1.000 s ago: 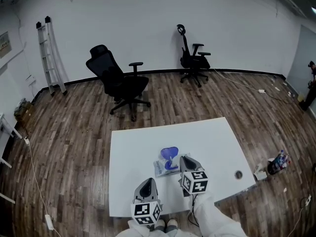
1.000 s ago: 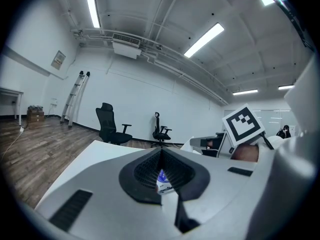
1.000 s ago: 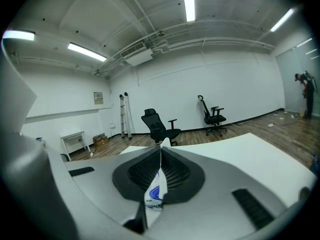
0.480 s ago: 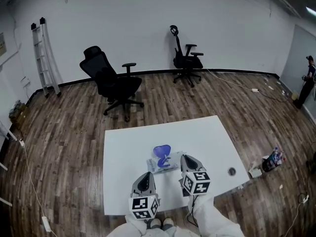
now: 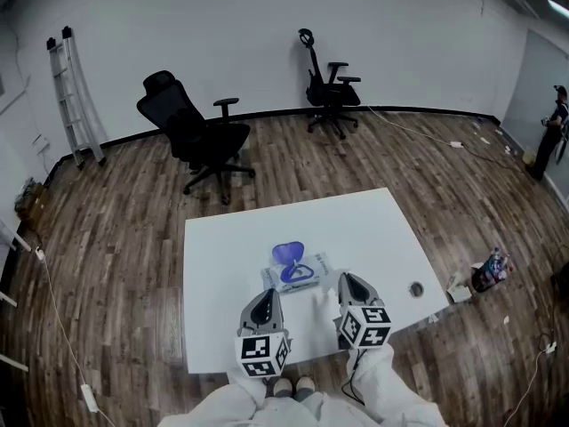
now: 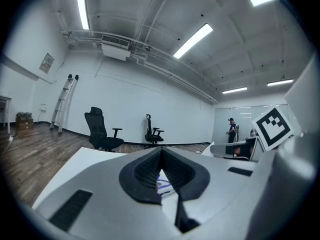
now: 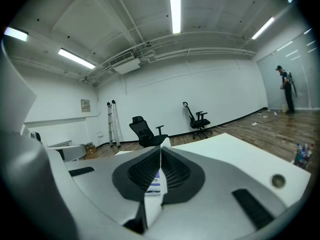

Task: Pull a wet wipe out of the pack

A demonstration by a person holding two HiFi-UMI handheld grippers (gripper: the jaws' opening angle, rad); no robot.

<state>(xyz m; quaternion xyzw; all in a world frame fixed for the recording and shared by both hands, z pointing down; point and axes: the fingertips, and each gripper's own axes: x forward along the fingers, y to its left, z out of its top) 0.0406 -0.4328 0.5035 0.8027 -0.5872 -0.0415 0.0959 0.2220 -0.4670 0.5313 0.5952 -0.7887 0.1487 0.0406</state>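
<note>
In the right gripper (image 7: 161,153) sits a wipe (image 7: 152,210) (mostly hidden).

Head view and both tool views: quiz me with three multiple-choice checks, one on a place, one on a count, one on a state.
1. Where on the table is the pack?
A. At its far right corner
B. Hanging off its near edge
C. Near its middle, ahead of the left tool and the right tool

2. How many office chairs stand on the floor?
A. One
B. Two
C. Four

3. What state is the right tool in?
A. Shut on a wipe
B. Open, empty
C. Shut on the pack

Answers:
1 C: the head view shows it mid-table, just beyond both tool tips.
2 B: one chair is nearer, another farther back.
3 A: the right tool view shows a white wipe pinched between its closed jaws.
</note>
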